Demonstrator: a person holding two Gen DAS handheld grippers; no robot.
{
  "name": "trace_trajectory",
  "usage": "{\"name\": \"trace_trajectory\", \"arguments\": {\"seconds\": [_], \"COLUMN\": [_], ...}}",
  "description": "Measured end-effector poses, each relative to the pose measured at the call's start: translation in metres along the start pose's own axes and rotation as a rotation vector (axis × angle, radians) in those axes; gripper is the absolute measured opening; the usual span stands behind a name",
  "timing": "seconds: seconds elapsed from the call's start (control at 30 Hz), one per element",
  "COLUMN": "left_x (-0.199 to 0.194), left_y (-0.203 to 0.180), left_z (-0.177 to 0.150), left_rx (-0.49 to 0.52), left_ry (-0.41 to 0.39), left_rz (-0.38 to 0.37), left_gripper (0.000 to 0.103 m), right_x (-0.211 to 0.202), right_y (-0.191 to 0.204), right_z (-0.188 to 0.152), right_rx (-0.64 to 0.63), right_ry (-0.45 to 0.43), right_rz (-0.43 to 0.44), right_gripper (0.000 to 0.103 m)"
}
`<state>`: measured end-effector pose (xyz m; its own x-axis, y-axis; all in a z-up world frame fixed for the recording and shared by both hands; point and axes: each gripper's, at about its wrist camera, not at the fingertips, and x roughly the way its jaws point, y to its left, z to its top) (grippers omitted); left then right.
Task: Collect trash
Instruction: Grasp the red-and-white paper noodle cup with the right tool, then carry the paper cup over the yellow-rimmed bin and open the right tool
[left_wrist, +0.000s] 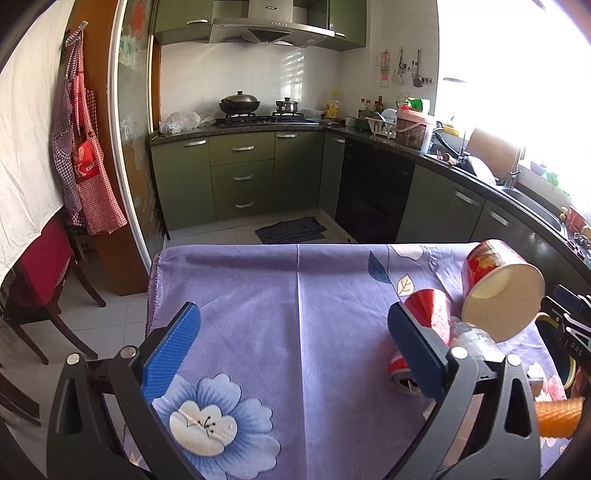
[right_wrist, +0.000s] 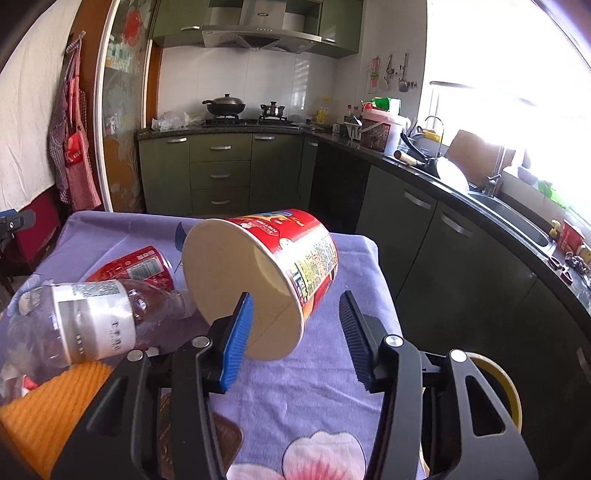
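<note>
A red instant-noodle cup (right_wrist: 295, 251) lies tilted on the purple flowered tablecloth (right_wrist: 314, 387), its cream wide end towards me. My right gripper (right_wrist: 297, 332) is open around the cup's lower rim: the left pad (right_wrist: 238, 332) overlaps the cream end, while the right pad stands apart from the wall. A clear plastic bottle (right_wrist: 85, 325) and a crushed red can (right_wrist: 136, 267) lie left of the cup. In the left wrist view, my left gripper (left_wrist: 295, 347) hangs open over bare cloth, with the can (left_wrist: 428, 310), bottle (left_wrist: 472, 338) and cup (left_wrist: 498, 284) to its right.
A yellow-rimmed round container (right_wrist: 498, 391) sits at the table's right side. An orange knitted sleeve (right_wrist: 48, 406) shows low on the left. A dark counter with a sink (right_wrist: 509, 218) runs along the right. A red-seated chair (left_wrist: 40, 273) stands left of the table.
</note>
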<state>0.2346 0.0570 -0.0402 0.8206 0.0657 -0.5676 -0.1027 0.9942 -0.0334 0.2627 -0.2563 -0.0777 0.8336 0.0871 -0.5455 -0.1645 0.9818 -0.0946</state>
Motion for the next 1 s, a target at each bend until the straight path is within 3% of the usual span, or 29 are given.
{"name": "trace_trajectory", "arguments": {"seconds": [0.2, 0.37, 0.53, 0.67, 0.77, 0.87, 1.0], "left_x": [0.033, 0.042, 0.041, 0.039, 0.037, 0.035, 0.033], "left_y": [0.009, 0.007, 0.001, 0.004, 0.005, 0.003, -0.001], "left_z": [-0.008, -0.016, -0.018, -0.017, -0.016, -0.015, -0.014], "left_rx": [-0.022, -0.013, -0.009, -0.014, -0.022, -0.018, -0.008], "left_ry": [0.045, 0.079, 0.079, 0.069, 0.065, 0.064, 0.06], "left_rz": [-0.012, -0.019, -0.028, -0.034, -0.047, -0.057, -0.069], "left_gripper": [0.097, 0.097, 0.097, 0.097, 0.097, 0.097, 0.097], "right_x": [0.058, 0.077, 0.078, 0.065, 0.053, 0.042, 0.032], "right_y": [0.017, 0.021, 0.004, -0.05, -0.114, -0.188, -0.281], "right_z": [0.012, 0.016, 0.032, 0.055, 0.062, 0.054, 0.012], "right_rx": [-0.05, -0.068, -0.02, 0.117, 0.259, 0.41, 0.6], "right_ry": [0.028, -0.004, 0.036, 0.133, 0.255, 0.378, 0.537], "right_rz": [-0.089, -0.175, -0.139, -0.027, 0.048, 0.049, -0.007], "right_gripper": [0.044, 0.008, 0.004, 0.004, 0.004, 0.004, 0.004]}}
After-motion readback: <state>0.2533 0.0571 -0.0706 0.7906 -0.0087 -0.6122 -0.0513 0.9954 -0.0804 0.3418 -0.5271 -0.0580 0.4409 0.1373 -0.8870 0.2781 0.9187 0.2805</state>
